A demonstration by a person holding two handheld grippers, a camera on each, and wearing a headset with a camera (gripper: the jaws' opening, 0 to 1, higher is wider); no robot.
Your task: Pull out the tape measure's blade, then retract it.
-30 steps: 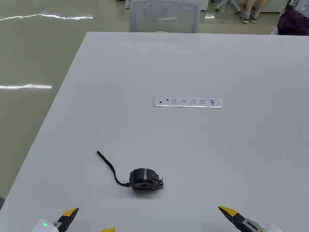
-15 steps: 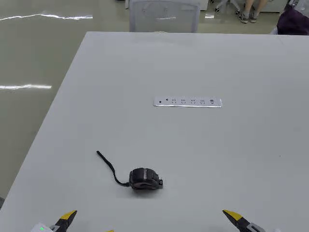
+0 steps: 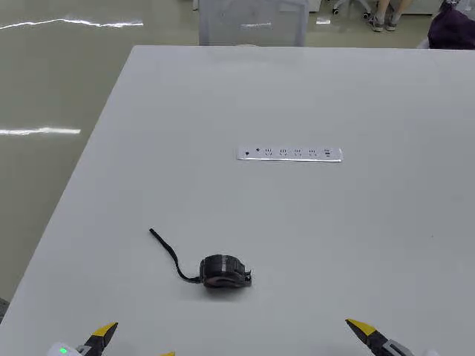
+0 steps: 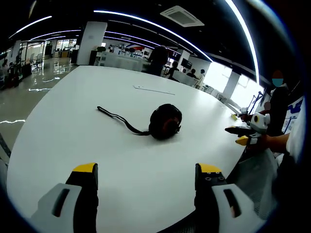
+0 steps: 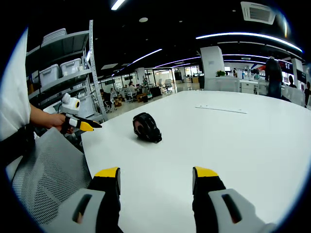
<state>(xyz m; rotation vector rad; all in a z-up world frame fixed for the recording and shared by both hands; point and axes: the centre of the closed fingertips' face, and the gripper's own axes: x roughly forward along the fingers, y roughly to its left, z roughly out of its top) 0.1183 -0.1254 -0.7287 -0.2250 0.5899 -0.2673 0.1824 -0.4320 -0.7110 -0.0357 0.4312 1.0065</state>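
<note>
The white bench [image 3: 312, 222] stretches ahead of both sets of jaws, its near edge just under them. A chair [image 3: 252, 22] stands at the bench's far end, well beyond the jaws. A white power strip [image 3: 289, 154] lies flat on the bench, far ahead of the jaws and past the tape measure.

The left gripper [image 4: 146, 169] hovers above the near edge with its yellow-tipped jaws spread wide and nothing between them. The right gripper [image 5: 156, 172] hovers likewise, jaws spread and empty.

The tape measure [image 3: 223, 271] rests on the bench ahead of both pairs of jaws and between them, well apart from each. Its blade is fully wound in. In the left gripper view it lies ahead and slightly right of the jaws; in the right gripper view, ahead and slightly left. Its black wrist strap [image 3: 167, 254] trails from the case across the bench towards the left gripper's side.
</note>
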